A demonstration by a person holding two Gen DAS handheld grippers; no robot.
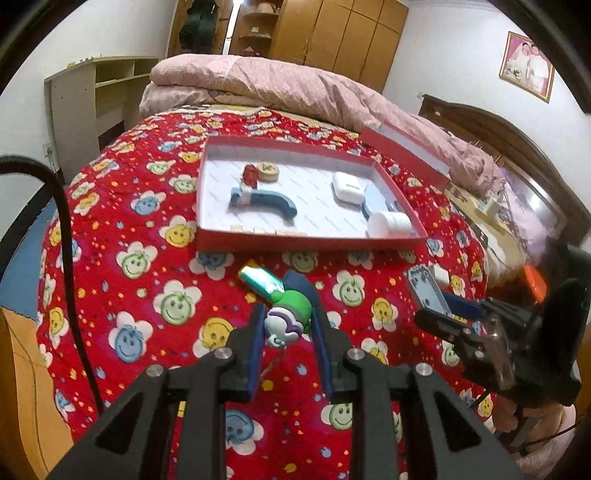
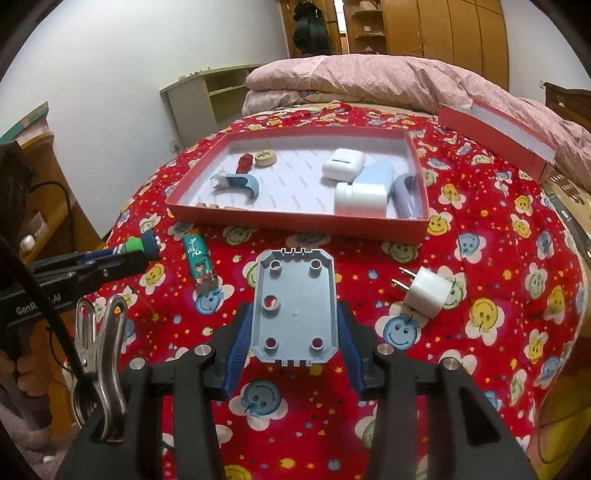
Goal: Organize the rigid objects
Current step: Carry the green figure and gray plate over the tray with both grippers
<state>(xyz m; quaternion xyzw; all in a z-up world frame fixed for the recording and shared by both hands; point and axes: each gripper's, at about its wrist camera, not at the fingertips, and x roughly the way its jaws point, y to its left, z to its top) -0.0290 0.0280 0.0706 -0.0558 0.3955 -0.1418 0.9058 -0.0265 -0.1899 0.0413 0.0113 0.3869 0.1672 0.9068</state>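
My left gripper (image 1: pixel 288 314) is shut on a green, white and purple toy figure (image 1: pixel 290 315) and holds it just above the red bedspread; it also shows in the right wrist view (image 2: pixel 138 245). My right gripper (image 2: pixel 295 314) is shut on a grey plastic plate (image 2: pixel 295 306) with round studs, also seen in the left wrist view (image 1: pixel 428 291). A red tray (image 2: pixel 295 221) lies ahead with several objects in it: a white earbud case (image 2: pixel 343 162), a white bottle (image 2: pixel 360 199), a blue curved piece (image 2: pixel 240 184). A teal lighter (image 2: pixel 199 260) and a white plug (image 2: pixel 424 291) lie on the bedspread.
The tray's red lid (image 2: pixel 498 133) leans at the back right against a pink folded quilt (image 2: pixel 369 81). A metal clip (image 2: pixel 99 350) hangs at my right gripper's left side. A shelf (image 2: pixel 199 96) and wardrobes (image 2: pixel 443 29) stand behind the bed.
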